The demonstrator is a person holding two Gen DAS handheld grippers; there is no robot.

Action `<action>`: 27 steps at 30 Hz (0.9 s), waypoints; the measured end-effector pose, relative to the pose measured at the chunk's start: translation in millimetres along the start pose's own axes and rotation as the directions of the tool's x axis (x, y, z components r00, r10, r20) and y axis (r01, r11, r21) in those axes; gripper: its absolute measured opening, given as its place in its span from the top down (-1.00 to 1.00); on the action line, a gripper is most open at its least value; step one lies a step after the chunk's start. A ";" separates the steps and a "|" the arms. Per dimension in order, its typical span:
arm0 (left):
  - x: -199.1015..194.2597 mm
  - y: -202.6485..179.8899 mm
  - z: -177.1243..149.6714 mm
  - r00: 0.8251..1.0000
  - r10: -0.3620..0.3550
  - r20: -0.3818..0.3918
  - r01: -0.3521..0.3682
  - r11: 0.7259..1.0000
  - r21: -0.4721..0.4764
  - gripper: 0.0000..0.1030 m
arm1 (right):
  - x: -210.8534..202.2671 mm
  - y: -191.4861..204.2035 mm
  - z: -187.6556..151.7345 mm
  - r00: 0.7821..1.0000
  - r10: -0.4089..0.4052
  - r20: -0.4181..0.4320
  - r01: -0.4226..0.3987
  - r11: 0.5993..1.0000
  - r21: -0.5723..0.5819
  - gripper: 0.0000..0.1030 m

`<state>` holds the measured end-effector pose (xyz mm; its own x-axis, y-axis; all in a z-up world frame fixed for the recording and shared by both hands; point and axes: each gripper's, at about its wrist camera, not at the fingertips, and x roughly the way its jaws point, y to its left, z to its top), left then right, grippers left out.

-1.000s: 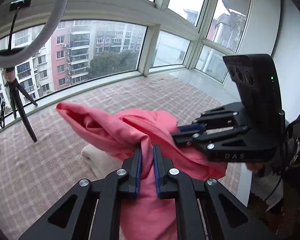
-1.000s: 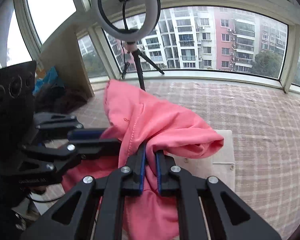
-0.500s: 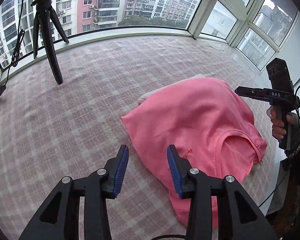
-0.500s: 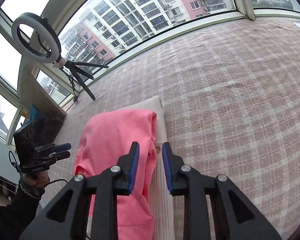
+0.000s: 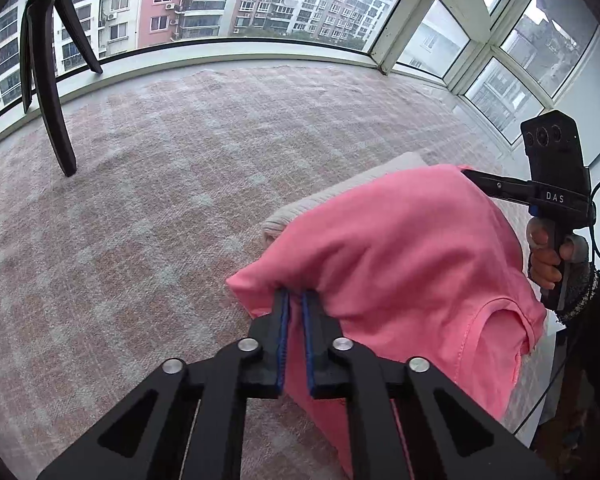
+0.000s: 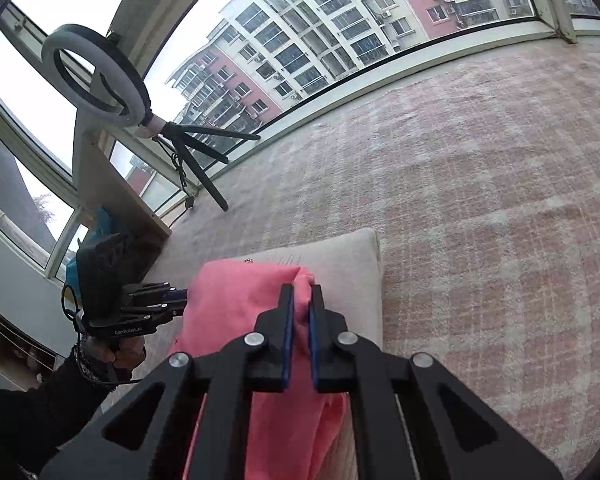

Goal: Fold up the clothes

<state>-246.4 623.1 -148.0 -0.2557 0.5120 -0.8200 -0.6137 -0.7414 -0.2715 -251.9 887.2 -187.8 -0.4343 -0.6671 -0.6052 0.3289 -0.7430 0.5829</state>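
Pink shirt (image 5: 400, 264) hangs lifted between the two tools, just above a cream folded cloth (image 6: 340, 264) that lies on the checked pink-and-white cover (image 5: 160, 200) of a wide surface running to the window; I cannot tell whether that surface is a bed or a mat. The left tool (image 5: 294, 300) is clamped on one edge of the shirt, its blue-lined fingers (image 5: 283, 332) nearly together with fabric bunched between them. The right tool (image 6: 300, 294) is pinched on another edge in the same way, cloth draping down between and below its fingers.

By the look of it the fold is only at an early stage: the shirt is gathered and slack, with the ribbed neck opening (image 5: 500, 340) sagging toward the near edge, and no flat crease shows. Laying it out, smoothing and folding all seem left to do.

The shirt is a soft, thin knit that droops in rounded billows. The cream cloth looks thicker, with a rounded folded edge. The cover is nubbly and matte. A black tripod (image 6: 196, 148) with a ring light (image 6: 96, 76) stands at the far edge by the window.
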 end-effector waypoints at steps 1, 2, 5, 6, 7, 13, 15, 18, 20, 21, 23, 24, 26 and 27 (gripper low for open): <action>-6.3 -6.7 -0.6 1.000 0.025 0.011 -0.025 0.999 0.020 0.96 | -3.4 6.3 0.0 0.999 -0.035 0.019 0.036 0.999 -0.029 0.87; -14.2 -13.4 -0.8 0.999 0.036 0.021 -0.037 0.999 0.037 0.96 | -8.0 13.5 -0.7 0.997 -0.070 0.036 0.072 0.996 -0.051 0.88; -44.3 -34.4 -1.7 0.996 0.062 0.063 -0.067 0.994 0.088 0.96 | -36.4 34.2 -2.6 0.989 -0.108 0.103 0.118 0.988 -0.103 0.88; -55.5 -40.9 -1.3 0.994 0.077 0.081 -0.085 0.991 0.102 0.96 | -46.9 42.5 -2.7 0.987 -0.103 0.126 0.118 0.986 -0.121 0.89; -64.7 -45.8 0.6 0.991 0.092 0.098 -0.102 0.989 0.108 0.96 | -56.9 50.9 -2.7 0.984 -0.100 0.147 0.121 0.983 -0.140 0.89; -43.5 -41.2 17.6 0.968 0.247 0.047 -0.252 0.958 0.140 0.50 | -42.0 44.6 19.9 0.962 -0.257 0.087 0.270 0.939 -0.212 0.86; -45.0 -32.4 6.4 0.969 0.248 0.004 -0.247 0.963 0.108 0.50 | -24.4 15.2 19.1 0.935 -0.355 0.003 0.351 0.925 -0.145 0.77; -69.0 -28.8 -30.0 0.988 0.153 -0.025 -0.152 0.987 0.054 0.36 | -41.1 -15.2 -1.2 0.953 -0.301 -0.037 0.302 0.953 0.017 0.77; -81.5 -35.0 -60.1 0.994 0.103 -0.041 -0.102 0.994 0.028 0.28 | -65.2 -17.6 -24.9 0.980 -0.199 -0.017 0.200 0.976 0.084 0.73; -83.9 -41.7 -74.9 0.995 0.083 -0.059 -0.081 0.996 0.032 0.28 | -76.1 -17.1 -38.1 0.988 -0.152 -0.014 0.153 0.982 0.110 0.73; -87.5 -62.6 -99.2 0.993 0.094 -0.069 -0.089 0.993 0.078 0.28 | -92.9 -12.1 -68.9 0.998 -0.056 -0.025 0.059 0.987 0.150 0.66; -88.8 -74.8 -108.4 0.992 0.111 -0.060 -0.103 0.988 0.118 0.28 | -98.1 -6.4 -83.4 0.997 -0.065 -0.035 0.069 0.987 0.147 0.62; -90.3 -100.7 -120.1 0.990 0.134 -0.040 -0.123 0.970 0.210 0.28 | -104.3 8.7 -108.2 0.992 -0.116 -0.055 0.121 0.987 0.104 0.57; -89.2 -112.6 -123.5 0.990 0.140 -0.031 -0.127 0.958 0.256 0.27 | -105.8 18.0 -118.8 0.986 -0.157 -0.063 0.161 0.985 0.065 0.57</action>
<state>-62.2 607.4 -106.5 -0.3159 0.3901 -0.8649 -0.7468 -0.6645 -0.0269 -100.4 938.0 -177.7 -0.4273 -0.5442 -0.7220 0.1993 -0.8356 0.5119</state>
